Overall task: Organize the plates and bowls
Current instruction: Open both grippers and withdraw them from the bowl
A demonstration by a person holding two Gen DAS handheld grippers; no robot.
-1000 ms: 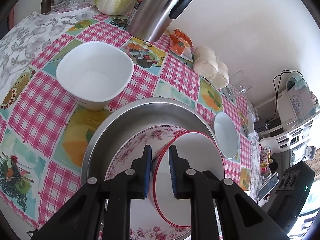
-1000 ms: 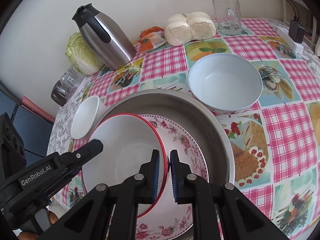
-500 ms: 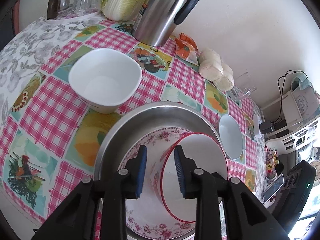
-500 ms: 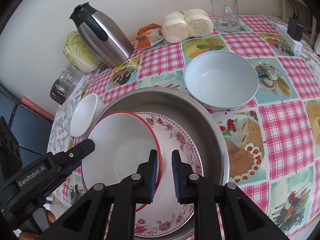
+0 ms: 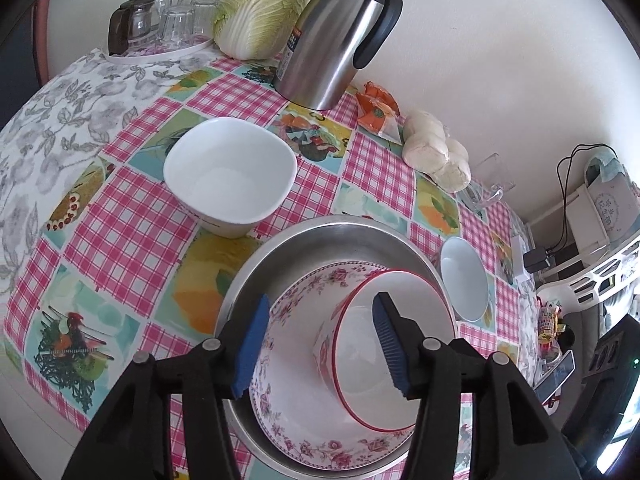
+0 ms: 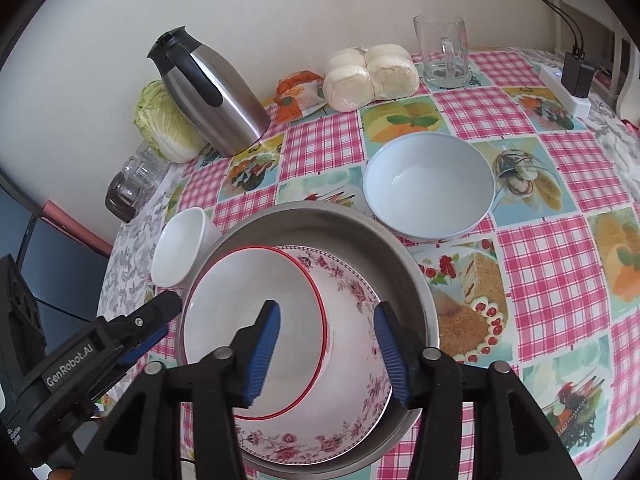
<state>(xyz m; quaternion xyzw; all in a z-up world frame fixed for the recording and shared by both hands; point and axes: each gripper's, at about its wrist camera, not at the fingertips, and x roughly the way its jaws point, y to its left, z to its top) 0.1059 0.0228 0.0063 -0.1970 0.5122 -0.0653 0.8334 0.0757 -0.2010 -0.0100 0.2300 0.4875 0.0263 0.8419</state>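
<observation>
Change since earlier frame: both grippers then pinched the rim of the red-rimmed bowl (image 6: 256,332); both sets of jaws are now opening and the pads stand clear of it.
Left gripper (image 5: 320,348): about half open, rim between the jaws but untouched.
Right gripper (image 6: 326,350): about half open, astride the opposite rim, not pressing.
Red-rimmed bowl: rests tilted inside the floral bowl (image 6: 352,364), which sits in the steel basin (image 6: 400,264) at the near edge of the table (image 6: 560,264).
Step in hand: release after nesting. Finish opening first, then lift both grippers straight off, so no pad drags the rim; the bowl's lean suggests it may settle or slide.
Remaining pieces, left to right: square white bowl (image 5: 230,174) left of the basin; pale blue bowl (image 6: 430,186) just beyond its right rim.
Surroundings, far edge, left to right: glasses (image 5: 176,20), cabbage (image 5: 260,4), steel jug (image 5: 340,40), orange packet (image 5: 376,112), buns (image 6: 370,74), glass mug (image 6: 444,54).
Obstructions: none between grippers and either loose bowl; the blue bowl nearly touches the basin, so grip it by its far or side rim.
</observation>
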